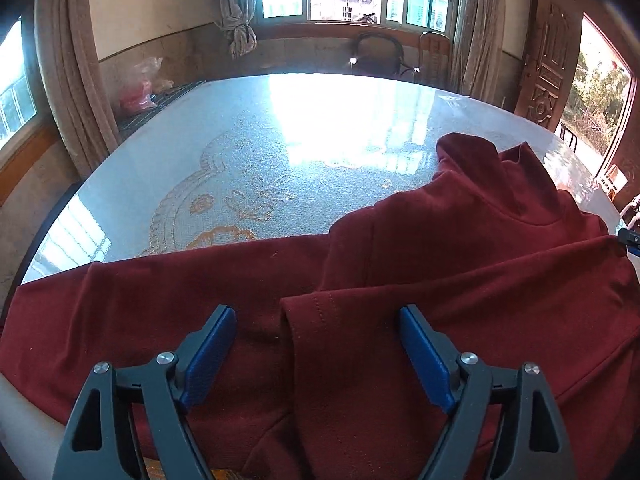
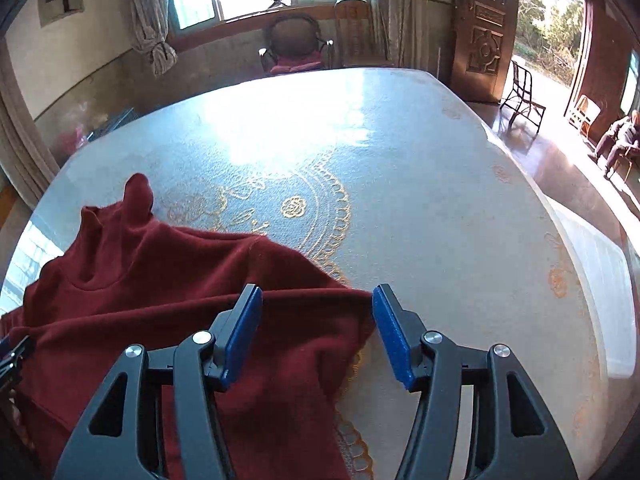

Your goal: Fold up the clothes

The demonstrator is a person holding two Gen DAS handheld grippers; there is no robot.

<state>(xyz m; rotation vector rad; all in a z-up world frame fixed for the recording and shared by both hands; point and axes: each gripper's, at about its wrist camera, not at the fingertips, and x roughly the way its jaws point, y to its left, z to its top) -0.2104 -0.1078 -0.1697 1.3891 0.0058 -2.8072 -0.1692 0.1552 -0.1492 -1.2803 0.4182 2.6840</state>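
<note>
A dark red high-collared top [image 1: 460, 240] lies spread on the near part of the table [image 1: 240, 152], collar pointing away. One sleeve is folded across its body, and the stitched cuff [image 1: 320, 344] lies between my left gripper's [image 1: 318, 312] wide-open blue pads, which do not touch it. In the right wrist view the top [image 2: 140, 272] fills the lower left. Its raised folded edge runs between the pads of my right gripper [image 2: 318, 292], which stand apart at the garment's right edge without pressing on the cloth. The table [image 2: 440, 200] stretches beyond.
The table has a glossy pale cover with a gold pattern and strong window glare. A pink plastic bag [image 1: 140, 92] sits beyond its far left. Chairs [image 2: 296, 44] stand under the window. A white panel [image 2: 596, 280] lies along the right rim. A person [image 2: 620, 140] sits by the open doorway.
</note>
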